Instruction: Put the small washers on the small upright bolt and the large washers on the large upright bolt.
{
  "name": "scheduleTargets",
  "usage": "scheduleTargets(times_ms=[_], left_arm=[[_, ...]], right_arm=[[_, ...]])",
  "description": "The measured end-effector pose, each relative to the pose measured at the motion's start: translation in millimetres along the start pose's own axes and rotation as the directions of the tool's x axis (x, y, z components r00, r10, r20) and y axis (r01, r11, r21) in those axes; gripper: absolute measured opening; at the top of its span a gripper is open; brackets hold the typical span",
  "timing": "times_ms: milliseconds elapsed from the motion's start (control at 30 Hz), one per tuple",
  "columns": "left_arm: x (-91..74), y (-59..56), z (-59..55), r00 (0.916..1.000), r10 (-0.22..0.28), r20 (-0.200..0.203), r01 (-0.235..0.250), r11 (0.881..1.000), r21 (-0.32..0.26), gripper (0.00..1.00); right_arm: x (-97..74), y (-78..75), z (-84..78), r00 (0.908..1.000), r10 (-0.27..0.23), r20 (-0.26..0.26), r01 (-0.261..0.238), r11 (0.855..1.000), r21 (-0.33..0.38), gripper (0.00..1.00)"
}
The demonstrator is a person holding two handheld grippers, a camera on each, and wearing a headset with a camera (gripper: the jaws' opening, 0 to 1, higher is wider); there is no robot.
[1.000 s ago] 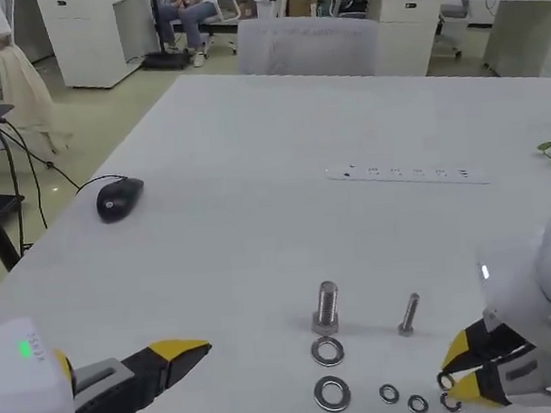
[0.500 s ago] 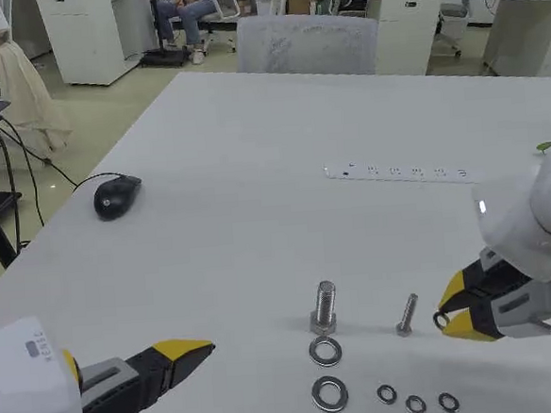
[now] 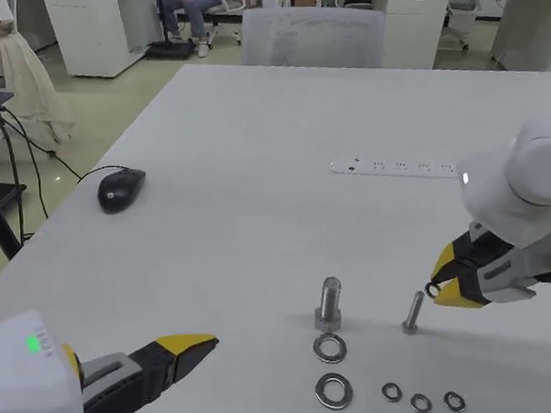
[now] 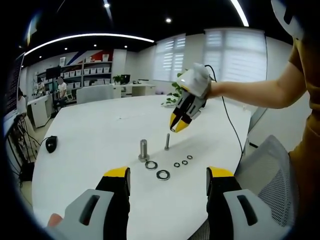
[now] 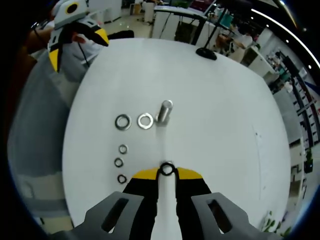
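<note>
Washer (image 5: 167,170) between right claw (image 3: 435,292) tips

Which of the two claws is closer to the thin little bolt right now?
Right. The right claw hovers just above the small bolt, gripping a small washer; the left claw sits open, far off at the table's near side.

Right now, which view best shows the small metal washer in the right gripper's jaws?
Right gripper view: the small metal washer is face-on, hole visible, between the yellow jaws. The head view shows a tiny ring; the left gripper view, too small to tell.
</note>
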State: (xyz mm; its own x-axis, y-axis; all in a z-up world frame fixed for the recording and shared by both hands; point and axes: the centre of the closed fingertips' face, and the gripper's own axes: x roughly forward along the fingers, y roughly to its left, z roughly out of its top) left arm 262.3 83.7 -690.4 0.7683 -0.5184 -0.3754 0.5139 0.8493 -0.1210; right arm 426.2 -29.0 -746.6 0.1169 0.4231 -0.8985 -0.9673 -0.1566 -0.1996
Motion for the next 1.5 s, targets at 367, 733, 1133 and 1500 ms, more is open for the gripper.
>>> scheduleTargets(times_ms=[367,733,1133,1500], left_arm=[[-0.5,2.1,-0.2,1.0,0.007,0.003,-0.007,1.0,-0.004,0.61],[-1.1,3.7,-1.4,0.9999,0.016,0.003,-0.016,1.0,-0.011,0.61],[-1.3,5.6,-2.0,0.9998,0.022,0.003,-0.022,1.0,-0.018,0.61],[-1.7,7.8,-3.1,0.9997,0.022,-0.002,-0.022,1.0,-0.022,0.61]], right_arm=[[10.1,-3.0,1.8,0.9996,0.022,-0.016,-0.022,1.0,-0.01,0.12],[19.2,-2.8,-3.6,0.9986,0.042,-0.033,-0.043,0.999,-0.012,0.13],[36.7,-0.7,-10.1,0.9968,0.056,-0.056,-0.058,0.998,-0.027,0.13],[57.5,1.7,-19.9,0.9951,0.078,-0.06,-0.079,0.997,-0.017,0.13]])
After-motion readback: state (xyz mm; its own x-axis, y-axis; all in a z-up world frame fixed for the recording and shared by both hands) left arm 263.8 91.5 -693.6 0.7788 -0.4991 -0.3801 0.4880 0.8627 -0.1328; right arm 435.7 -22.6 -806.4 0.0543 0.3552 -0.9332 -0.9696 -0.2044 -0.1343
